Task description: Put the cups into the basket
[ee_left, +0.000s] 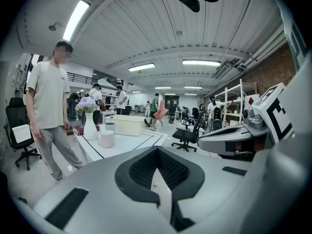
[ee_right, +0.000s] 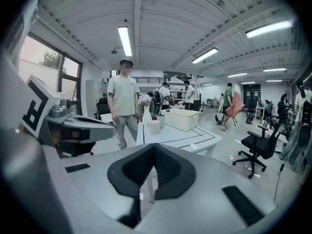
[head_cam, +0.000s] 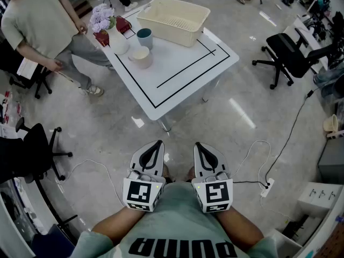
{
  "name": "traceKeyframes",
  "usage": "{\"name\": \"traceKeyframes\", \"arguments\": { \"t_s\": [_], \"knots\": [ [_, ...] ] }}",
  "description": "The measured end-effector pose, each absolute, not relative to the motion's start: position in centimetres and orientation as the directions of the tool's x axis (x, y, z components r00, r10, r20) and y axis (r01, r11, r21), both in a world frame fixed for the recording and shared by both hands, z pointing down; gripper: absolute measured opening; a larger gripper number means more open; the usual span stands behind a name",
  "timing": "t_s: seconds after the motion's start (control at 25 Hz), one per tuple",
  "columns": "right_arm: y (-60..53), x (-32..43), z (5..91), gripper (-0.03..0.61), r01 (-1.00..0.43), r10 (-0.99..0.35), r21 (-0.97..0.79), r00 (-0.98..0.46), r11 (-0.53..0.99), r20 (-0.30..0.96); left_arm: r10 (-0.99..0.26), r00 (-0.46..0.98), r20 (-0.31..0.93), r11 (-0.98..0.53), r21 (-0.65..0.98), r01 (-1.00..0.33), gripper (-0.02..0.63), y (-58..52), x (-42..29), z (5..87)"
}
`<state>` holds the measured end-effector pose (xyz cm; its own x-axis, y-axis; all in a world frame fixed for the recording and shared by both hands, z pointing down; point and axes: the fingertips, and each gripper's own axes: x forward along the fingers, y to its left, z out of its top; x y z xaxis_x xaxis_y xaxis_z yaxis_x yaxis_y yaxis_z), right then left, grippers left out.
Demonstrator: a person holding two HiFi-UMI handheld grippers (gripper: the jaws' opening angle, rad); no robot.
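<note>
Two cups stand on the white table (head_cam: 177, 85): a teal cup (head_cam: 144, 37) and a pale cup (head_cam: 141, 56) in front of it. The cream basket (head_cam: 173, 19) sits at the table's far edge, holding nothing I can see. My left gripper (head_cam: 157, 144) and right gripper (head_cam: 199, 145) are held close to my body, well short of the table, both shut with nothing between the jaws. In the left gripper view the shut left gripper (ee_left: 156, 150) points at the pale cup (ee_left: 107, 138) and basket (ee_left: 127, 125). The right gripper (ee_right: 153, 147) faces the pale cup (ee_right: 154, 126), teal cup (ee_right: 161, 121) and basket (ee_right: 183, 119).
A white vase of purple flowers (head_cam: 114, 34) and a red object (head_cam: 123, 24) stand left of the cups. A person (head_cam: 48, 28) stands at the table's left side. Black office chairs (head_cam: 290, 52) (head_cam: 32, 149) flank the floor; a cable and power strip (head_cam: 267, 187) lie at right.
</note>
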<state>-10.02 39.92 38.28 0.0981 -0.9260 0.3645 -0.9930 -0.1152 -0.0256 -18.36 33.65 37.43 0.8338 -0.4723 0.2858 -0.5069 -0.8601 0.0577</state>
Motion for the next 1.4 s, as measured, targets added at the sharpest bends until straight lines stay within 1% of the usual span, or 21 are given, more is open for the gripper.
{"name": "traceKeyframes", "arguments": {
  "t_s": [0.56, 0.88, 1.4],
  "knots": [
    [40.5, -10.1, 39.0, 0.009, -0.990, -0.918, -0.035, 0.112, -0.135, 0.381, -0.468, 0.830, 0.303, -0.857, 0.073, -0.510, 0.005, 33.7, -19.1, 37.4],
    [39.1, -11.0, 38.3, 0.009, -0.991, -0.924, -0.038, 0.107, -0.129, 0.368, -0.467, 0.830, 0.304, -0.859, 0.066, -0.507, 0.005, 32.8, -19.7, 37.1],
    [35.5, -13.0, 37.1, 0.009, -0.979, -0.924, -0.025, 0.184, -0.204, 0.336, -0.423, 0.864, 0.273, -0.893, 0.036, -0.448, 0.006, 28.8, -22.1, 36.4]
  ]
}}
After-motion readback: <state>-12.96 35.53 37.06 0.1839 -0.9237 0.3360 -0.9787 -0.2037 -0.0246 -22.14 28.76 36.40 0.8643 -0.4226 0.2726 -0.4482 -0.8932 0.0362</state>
